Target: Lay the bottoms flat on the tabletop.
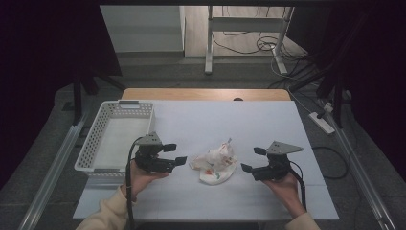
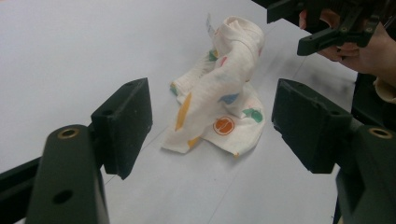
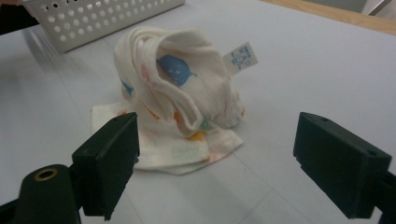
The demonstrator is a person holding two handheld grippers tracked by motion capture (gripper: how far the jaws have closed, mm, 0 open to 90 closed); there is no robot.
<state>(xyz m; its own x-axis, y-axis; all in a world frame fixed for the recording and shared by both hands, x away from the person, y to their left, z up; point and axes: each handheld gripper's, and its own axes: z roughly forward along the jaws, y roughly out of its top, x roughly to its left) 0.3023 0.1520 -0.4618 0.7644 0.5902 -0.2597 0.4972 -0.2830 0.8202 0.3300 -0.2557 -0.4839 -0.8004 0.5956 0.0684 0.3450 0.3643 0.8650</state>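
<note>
Crumpled printed cloth (image 1: 214, 163) on white desk (image 1: 191, 122), between left gripper (image 1: 174, 154) and right gripper (image 1: 253, 159), both jaws open, empty, clear of cloth.

Left gripper (image 1: 174, 154) sits low in the person's left hand (image 1: 139, 176), jaws apart and pointing at the right gripper (image 1: 253, 159). That one faces back at it from the right hand (image 1: 282, 184), jaws also spread, nothing pinched.
</note>
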